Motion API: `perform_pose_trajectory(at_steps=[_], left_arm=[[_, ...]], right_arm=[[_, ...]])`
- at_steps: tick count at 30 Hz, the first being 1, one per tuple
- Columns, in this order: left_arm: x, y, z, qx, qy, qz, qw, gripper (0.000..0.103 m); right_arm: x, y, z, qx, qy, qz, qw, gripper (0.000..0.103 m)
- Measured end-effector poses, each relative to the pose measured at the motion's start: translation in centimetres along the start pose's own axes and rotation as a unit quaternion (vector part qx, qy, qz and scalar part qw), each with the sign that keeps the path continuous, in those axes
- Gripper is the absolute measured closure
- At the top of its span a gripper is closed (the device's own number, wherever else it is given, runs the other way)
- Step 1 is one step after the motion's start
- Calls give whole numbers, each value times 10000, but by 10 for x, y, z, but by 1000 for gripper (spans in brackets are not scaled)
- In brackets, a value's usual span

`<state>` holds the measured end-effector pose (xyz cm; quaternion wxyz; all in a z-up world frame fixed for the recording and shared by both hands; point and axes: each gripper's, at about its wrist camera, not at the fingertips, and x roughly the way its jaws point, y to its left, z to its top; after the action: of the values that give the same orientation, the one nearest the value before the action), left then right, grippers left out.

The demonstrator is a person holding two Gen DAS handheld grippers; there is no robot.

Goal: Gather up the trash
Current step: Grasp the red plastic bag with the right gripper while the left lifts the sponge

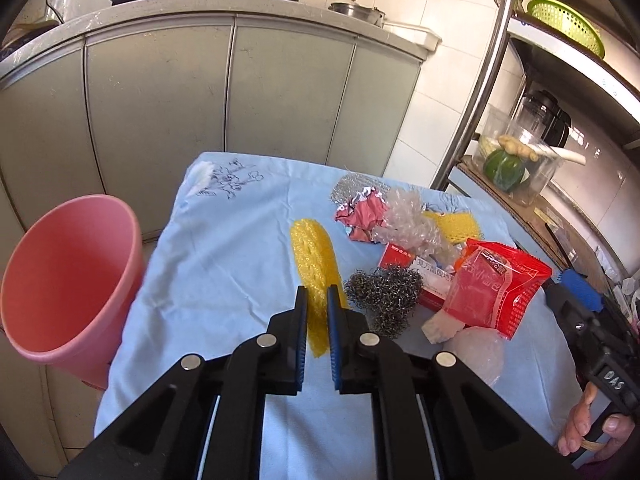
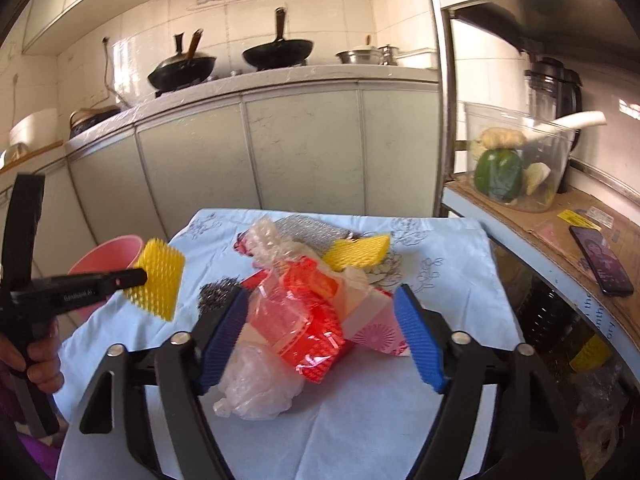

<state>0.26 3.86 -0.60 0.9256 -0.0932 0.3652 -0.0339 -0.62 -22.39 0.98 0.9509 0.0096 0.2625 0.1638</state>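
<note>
My left gripper point(image 1: 317, 292) is shut on a yellow foam net point(image 1: 314, 256); the right wrist view shows that net point(image 2: 158, 280) raised off the blue cloth beside the pink bucket point(image 2: 116, 252). My right gripper point(image 2: 322, 292) stands open, its blue pads point(image 2: 224, 332) on either side of a red plastic wrapper point(image 2: 304, 320) that lies on a pile of trash. In that pile are a steel wool ball point(image 1: 384, 292), a red and white box point(image 1: 416, 276), crumpled clear plastic point(image 1: 408, 216), a pink foil wrapper point(image 1: 364, 212) and a second yellow net point(image 1: 456, 224).
The pink bucket point(image 1: 68, 280) stands at the left edge of the cloth-covered table point(image 1: 224, 240). Grey cabinets point(image 1: 160, 120) with woks on top lie behind. A metal shelf point(image 2: 520, 216) on the right holds a clear container and a phone point(image 2: 600, 260).
</note>
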Motion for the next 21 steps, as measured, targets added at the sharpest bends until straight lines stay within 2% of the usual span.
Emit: perform_pose_trajectory(at_steps=[2,6,9,10,13,14,16,21], left_arm=[[-6,4,0,-31,-41,-7,10000,94],[-13,10,-1,-52,-115,19,9999,94],[-14,12,-3,-77,-130,23,9999,94],[-15,12,-3,-87,-133,20,9999,94],[-17,15,-3,-111,-159,8,9998,94],[-18,16,-3,-119,-174,9,9998,94],[-20,18,-3,-145,-201,10,9997,94],[-29,23,1,-194,-351,-26,9992,94]], right_arm=[[5,5,-1,-106,75,32,9999,41],[16,6,1,-174,157,-12,9997,46],[23,1,3,-51,254,15,9997,61],[26,0,4,-13,296,43,9996,70],[29,-2,4,79,363,134,9992,77],[27,-2,4,98,364,174,9991,87],[23,-1,5,108,333,229,9991,92],[5,5,18,12,49,296,9995,94]])
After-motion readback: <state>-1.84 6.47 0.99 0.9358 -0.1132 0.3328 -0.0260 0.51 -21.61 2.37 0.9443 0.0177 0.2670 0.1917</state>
